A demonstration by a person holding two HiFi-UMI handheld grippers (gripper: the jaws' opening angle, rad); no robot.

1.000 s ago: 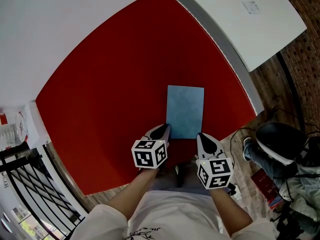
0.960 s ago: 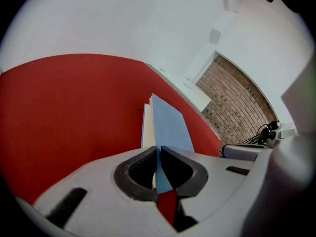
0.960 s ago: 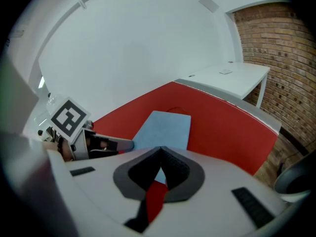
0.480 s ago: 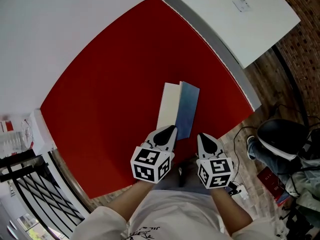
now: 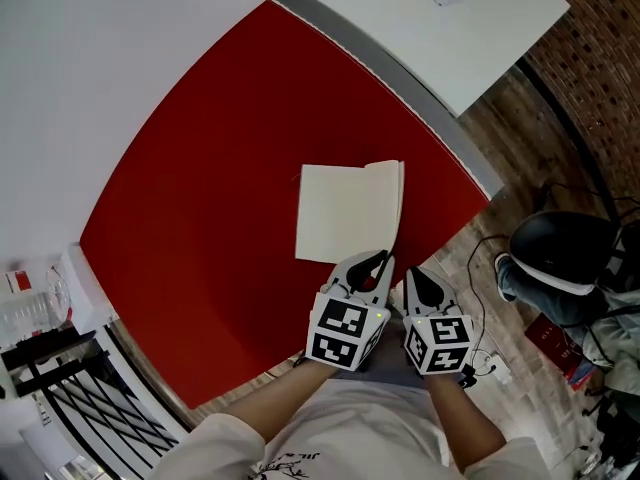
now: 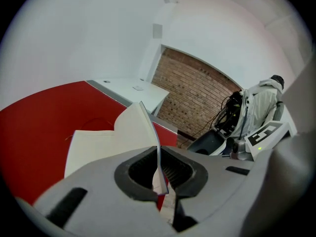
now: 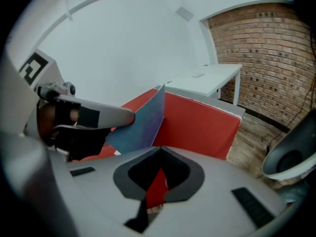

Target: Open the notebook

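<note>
**Operator:** What do we read at the left gripper (image 6: 159,164)?

**Checker:** Its fingers (image 6: 133,174) pinch the free edge of the blue cover (image 7: 140,122) of the notebook (image 5: 345,213). We see the thin edge running straight up between the two pads.

**Operator:** And the right gripper (image 7: 159,181)?

**Checker:** Its fingers (image 7: 190,174) are drawn nearly together, leaving only a narrow slit. Nothing sits in that slit; we see just the red tabletop (image 5: 200,168) through it. This gripper hovers just right of the left one, at the tabletop's near edge, apart from the cover.

**Operator:** Where do we locate the notebook?

**Checker:** On the near right part of the tabletop, directly beyond both grippers. The cover stands nearly upright along the notebook's right side, blue face to the right. A cream page lies flat and exposed to its left.

**Operator:** What lies further out?

**Checker:** A white desk (image 5: 440,38) adjoins the tabletop's far right edge. Beyond it we see wooden floor (image 5: 500,128) and a brick wall (image 6: 197,98).
</note>
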